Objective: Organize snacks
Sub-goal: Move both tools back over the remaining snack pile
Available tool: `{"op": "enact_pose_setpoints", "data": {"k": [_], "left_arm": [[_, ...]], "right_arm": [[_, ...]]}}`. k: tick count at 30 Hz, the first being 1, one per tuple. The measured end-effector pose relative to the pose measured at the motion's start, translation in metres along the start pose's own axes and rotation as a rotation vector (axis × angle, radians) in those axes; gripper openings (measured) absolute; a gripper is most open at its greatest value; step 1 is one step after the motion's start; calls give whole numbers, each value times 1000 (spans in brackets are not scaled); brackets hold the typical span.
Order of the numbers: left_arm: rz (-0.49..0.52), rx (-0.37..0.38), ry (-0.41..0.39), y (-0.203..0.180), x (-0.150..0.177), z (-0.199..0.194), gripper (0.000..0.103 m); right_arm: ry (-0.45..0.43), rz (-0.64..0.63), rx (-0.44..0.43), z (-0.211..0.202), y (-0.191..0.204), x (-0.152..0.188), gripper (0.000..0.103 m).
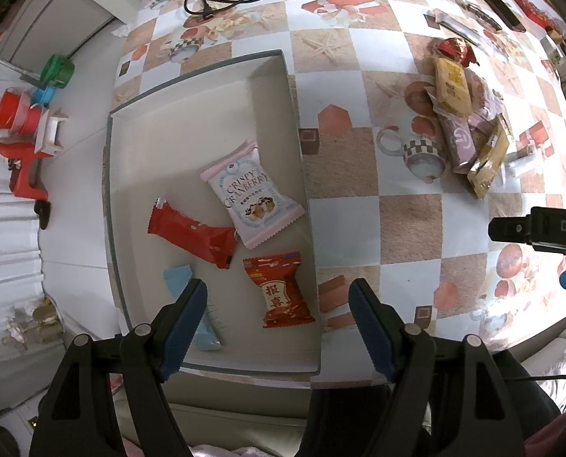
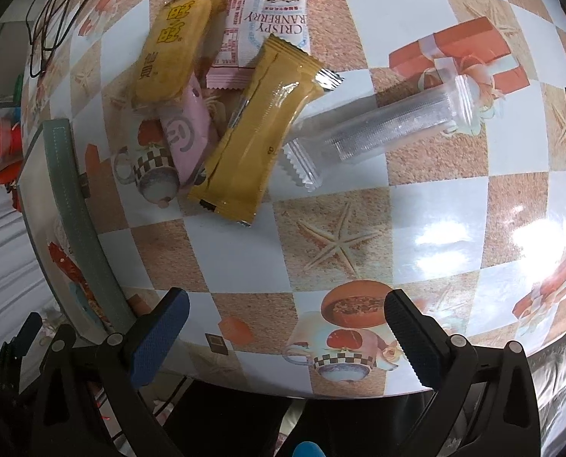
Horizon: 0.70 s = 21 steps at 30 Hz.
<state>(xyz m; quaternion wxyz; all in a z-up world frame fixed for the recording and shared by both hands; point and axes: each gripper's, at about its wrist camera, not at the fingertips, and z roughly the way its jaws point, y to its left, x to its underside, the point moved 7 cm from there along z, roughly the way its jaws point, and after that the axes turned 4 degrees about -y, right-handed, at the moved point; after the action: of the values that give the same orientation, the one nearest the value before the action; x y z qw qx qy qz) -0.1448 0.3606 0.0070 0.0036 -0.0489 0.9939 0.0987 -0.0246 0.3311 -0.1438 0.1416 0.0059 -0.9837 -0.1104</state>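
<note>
Shallow white cardboard tray (image 1: 271,76) on the checkered counter (image 1: 408,224): four wrapped snacks inside, including a pink-and-white cranberry packet (image 1: 250,194). Mustard-yellow foil bar (image 2: 260,129) lies outside it. Left gripper (image 1: 277,327) and right gripper (image 2: 286,337): fingers spread, empty.

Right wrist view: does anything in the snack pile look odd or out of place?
One clear wrapper beside the mustard-yellow bar looks empty, with the tablecloth pattern showing through it. The rest of the pile is just loosely overlapped; nothing is spilled or torn.

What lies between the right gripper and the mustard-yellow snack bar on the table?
Only bare tablecloth with its printed starfish lies between the right gripper and the mustard-yellow snack bar, shown in the right wrist view.
</note>
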Motion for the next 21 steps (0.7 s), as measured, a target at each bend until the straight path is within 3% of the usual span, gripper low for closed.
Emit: {"op": "enact_pose_setpoints", "data": {"k": [13, 21], "left_arm": [[57, 18, 22, -22, -5, 7, 80], [103, 67, 0, -53, -35, 9, 80]], "right_arm": [[0, 62, 7, 5, -34, 10, 103], [-12, 102, 61, 5, -79, 21, 103]]}}
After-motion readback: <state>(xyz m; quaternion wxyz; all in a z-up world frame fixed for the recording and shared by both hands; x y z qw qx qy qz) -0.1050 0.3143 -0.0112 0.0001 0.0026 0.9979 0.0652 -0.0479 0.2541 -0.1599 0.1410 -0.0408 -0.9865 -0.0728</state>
